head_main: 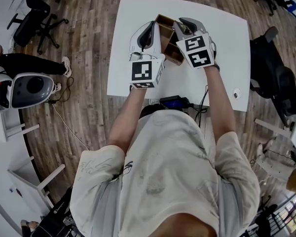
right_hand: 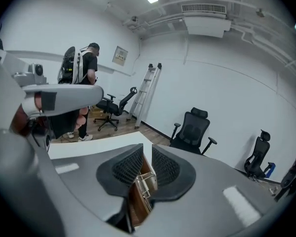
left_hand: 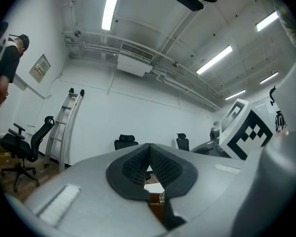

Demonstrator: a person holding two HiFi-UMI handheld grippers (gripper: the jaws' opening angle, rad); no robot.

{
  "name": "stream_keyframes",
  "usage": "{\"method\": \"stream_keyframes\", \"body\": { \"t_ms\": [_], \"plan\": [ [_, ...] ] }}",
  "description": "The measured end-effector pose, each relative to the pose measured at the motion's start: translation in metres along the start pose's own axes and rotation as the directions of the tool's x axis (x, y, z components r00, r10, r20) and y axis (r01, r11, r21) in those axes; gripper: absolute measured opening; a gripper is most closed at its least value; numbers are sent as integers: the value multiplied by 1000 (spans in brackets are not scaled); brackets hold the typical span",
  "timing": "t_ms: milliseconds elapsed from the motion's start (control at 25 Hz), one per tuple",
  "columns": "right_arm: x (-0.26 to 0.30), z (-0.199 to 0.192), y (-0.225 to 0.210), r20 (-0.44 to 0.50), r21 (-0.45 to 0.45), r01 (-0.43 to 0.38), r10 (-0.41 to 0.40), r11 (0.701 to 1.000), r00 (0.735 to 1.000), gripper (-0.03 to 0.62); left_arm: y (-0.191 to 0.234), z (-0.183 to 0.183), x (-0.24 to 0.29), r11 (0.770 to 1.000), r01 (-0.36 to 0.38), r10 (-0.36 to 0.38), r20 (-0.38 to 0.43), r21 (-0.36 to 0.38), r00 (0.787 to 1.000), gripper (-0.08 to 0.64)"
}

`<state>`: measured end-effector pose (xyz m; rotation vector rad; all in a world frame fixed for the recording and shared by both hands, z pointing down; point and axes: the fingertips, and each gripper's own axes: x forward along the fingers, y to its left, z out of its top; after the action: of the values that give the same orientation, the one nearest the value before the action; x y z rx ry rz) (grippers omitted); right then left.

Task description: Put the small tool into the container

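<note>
An open brown wooden box (head_main: 168, 44), the container, stands at the far middle of the white table (head_main: 227, 38). My right gripper (head_main: 183, 27) reaches over its right side. In the right gripper view the right gripper (right_hand: 144, 164) is shut on a thin brown wall of the box (right_hand: 137, 204) that carries a metal clasp (right_hand: 147, 184). My left gripper (head_main: 149, 32) sits at the box's left edge. Seen from the left gripper view, the left gripper (left_hand: 149, 154) has its pads pressed together with nothing between them, and a bit of the box (left_hand: 157, 212) shows below. No small tool is visible in any view.
A black device with cables (head_main: 173, 102) lies at the table's near edge, and a small white round object (head_main: 236, 93) lies near the right corner. Office chairs (head_main: 274, 75) stand around the table. A person (head_main: 19, 63) is at the left, and a ladder (right_hand: 147, 90) leans on the far wall.
</note>
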<state>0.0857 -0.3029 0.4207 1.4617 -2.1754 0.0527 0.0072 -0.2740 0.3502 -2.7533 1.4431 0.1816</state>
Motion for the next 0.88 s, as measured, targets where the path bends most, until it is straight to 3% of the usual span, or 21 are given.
{"method": "stream_keyframes", "body": {
  "t_ms": [320, 600, 880],
  "plan": [
    [-25, 27, -12, 169, 87, 74, -88, 993, 982, 58, 3, 5, 0, 1000, -6, 6, 5, 2, 1000, 11],
    [-51, 47, -20, 326, 156, 136, -181, 978, 928, 57, 4, 8, -1, 1000, -9, 9, 8, 14, 1000, 11],
    [-70, 56, -22, 417, 196, 171, -239, 966, 877, 54, 4, 8, -2, 1000, -5, 4, 10, 22, 1000, 11]
  ]
}}
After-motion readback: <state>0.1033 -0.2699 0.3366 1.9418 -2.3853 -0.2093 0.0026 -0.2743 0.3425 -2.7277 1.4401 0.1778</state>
